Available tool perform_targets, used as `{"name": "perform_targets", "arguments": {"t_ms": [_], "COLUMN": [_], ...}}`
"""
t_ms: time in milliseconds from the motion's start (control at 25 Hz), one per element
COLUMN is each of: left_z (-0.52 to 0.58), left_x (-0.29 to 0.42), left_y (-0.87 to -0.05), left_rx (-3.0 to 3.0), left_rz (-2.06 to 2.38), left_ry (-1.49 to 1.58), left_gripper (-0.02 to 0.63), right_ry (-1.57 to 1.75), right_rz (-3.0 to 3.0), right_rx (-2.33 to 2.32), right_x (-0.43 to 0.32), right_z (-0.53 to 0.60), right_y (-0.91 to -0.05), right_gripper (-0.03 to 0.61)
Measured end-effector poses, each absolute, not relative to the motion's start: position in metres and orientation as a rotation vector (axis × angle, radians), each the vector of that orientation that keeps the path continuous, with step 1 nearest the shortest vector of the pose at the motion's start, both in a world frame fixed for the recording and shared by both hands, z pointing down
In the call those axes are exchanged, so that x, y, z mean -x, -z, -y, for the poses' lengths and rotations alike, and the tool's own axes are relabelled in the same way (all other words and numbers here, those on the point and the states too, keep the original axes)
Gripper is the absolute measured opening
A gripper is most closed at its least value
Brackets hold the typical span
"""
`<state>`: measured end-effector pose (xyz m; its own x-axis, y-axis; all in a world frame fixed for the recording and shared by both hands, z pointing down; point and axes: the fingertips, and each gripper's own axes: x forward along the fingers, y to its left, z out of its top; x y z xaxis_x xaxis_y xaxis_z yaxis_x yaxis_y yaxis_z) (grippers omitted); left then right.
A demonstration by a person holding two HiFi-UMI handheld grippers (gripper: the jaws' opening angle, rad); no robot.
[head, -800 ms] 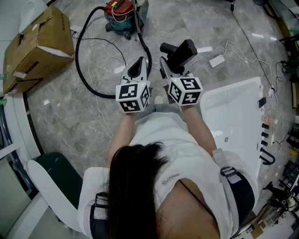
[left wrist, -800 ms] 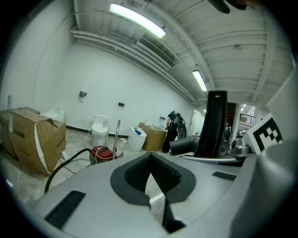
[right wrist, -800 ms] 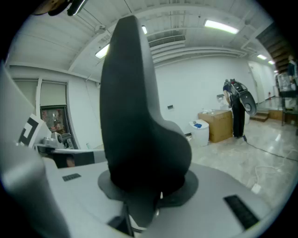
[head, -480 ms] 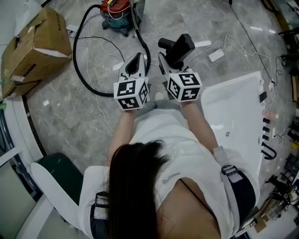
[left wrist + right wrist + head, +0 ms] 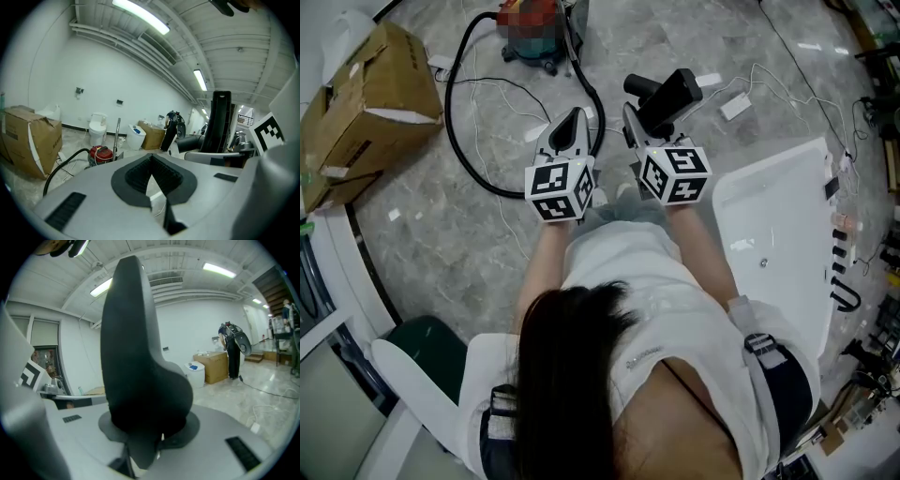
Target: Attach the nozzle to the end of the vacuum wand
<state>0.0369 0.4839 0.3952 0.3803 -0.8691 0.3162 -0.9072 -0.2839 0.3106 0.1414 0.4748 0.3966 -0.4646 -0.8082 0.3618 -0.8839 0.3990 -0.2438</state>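
My right gripper is shut on a black vacuum nozzle, which sticks up and forward from the jaws. In the right gripper view the nozzle fills the middle above the right gripper. My left gripper is shut with nothing in it, and its ribbed pads meet in the left gripper view. It hangs just left of the nozzle. On the floor ahead stands the red vacuum cleaner, its metal wand upright. A black hose loops from it.
A torn cardboard box lies at the far left. A white tub stands at the right, with thin white cables on the floor beyond it. A green chair is behind my left side. A toilet stands by the far wall.
Both grippers keep nearly the same place and grip. The head view has shifted a little, so the floor things sit slightly higher and further left.
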Motion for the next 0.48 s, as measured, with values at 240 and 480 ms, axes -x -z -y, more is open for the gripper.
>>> {"name": "perform_targets", "arguments": {"t_ms": [240,480], "left_z": [-0.475,-0.460], "left_x": [-0.021,-0.024], "left_y": [-0.395,-0.400], "left_rx": [-2.215,-2.216], "left_rz": [1.539,1.548], "left_ry": [-0.121,-0.133], "left_gripper": [0.002,0.002], "right_ry": [-0.597,-0.636], "right_rz": [2.438,2.410], "right_rx": [-1.551,-1.613], "right_x": [-0.144,-0.166], "right_z": [-0.468,-0.453], "right_y": [-0.397,-0.404], "right_gripper": [0.118,0.118]}}
